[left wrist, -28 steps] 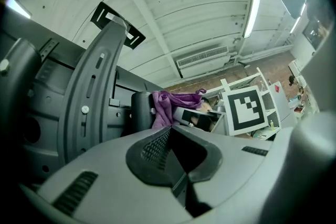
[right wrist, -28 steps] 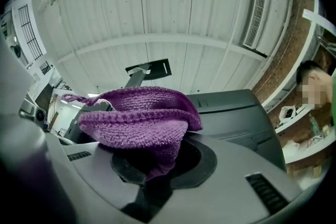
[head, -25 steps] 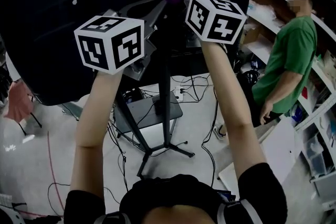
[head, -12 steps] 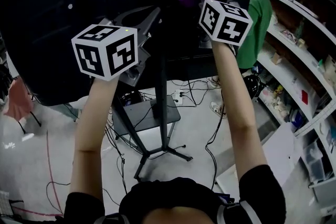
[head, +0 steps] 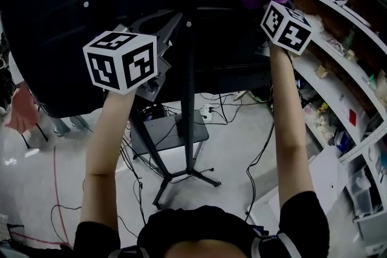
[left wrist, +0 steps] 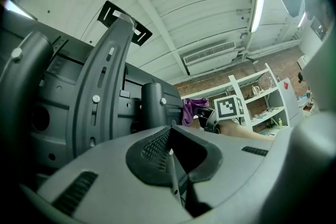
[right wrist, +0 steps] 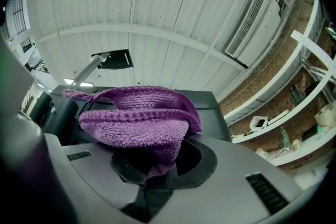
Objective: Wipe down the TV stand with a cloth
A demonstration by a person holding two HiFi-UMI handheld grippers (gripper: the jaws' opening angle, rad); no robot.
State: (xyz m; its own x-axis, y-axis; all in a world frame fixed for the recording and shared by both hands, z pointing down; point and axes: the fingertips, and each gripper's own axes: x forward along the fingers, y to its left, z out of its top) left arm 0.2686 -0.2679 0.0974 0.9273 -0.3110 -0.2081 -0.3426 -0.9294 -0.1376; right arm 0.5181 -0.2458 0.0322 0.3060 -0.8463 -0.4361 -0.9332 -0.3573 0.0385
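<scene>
**Left gripper view**
- Left jaws: the left gripper (left wrist: 170, 152) is pressed closed, its pads meeting with nothing between them.
- Ahead of the tips: we see the TV stand's pole (left wrist: 152, 110) standing upright just beyond them, with a curved mounting bracket (left wrist: 102, 86) to the pole's left.
- Cloth from here: the purple cloth (left wrist: 191, 109) shows to the right of the pole, farther off than the pole.

**Right gripper view**
- Right jaws: the right gripper (right wrist: 157, 168) is clamped on a lower fold of the cloth, and the rest is heaped above the tips.
- Cloth's direction: it is bunched, so we find no clear long axis. One loose corner trails left, toward the pole.
- Contact: we cannot tell whether the cloth touches the TV's back panel (right wrist: 210, 113) behind it.

**Head view**
- Pole: it runs up the middle of the view, rising from splayed base legs (head: 190, 173). Its long axis is upright.
- Cloth: it is high up, well to the right of the pole, near the panel's right edge.
- Nearer hand: the empty left gripper sits just left of the pole, while the cloth-bearing right one is the farther of the two.
- Coming move, as we judge it: the cloth must travel left to reach the pole, then follow its upright axis.
</scene>
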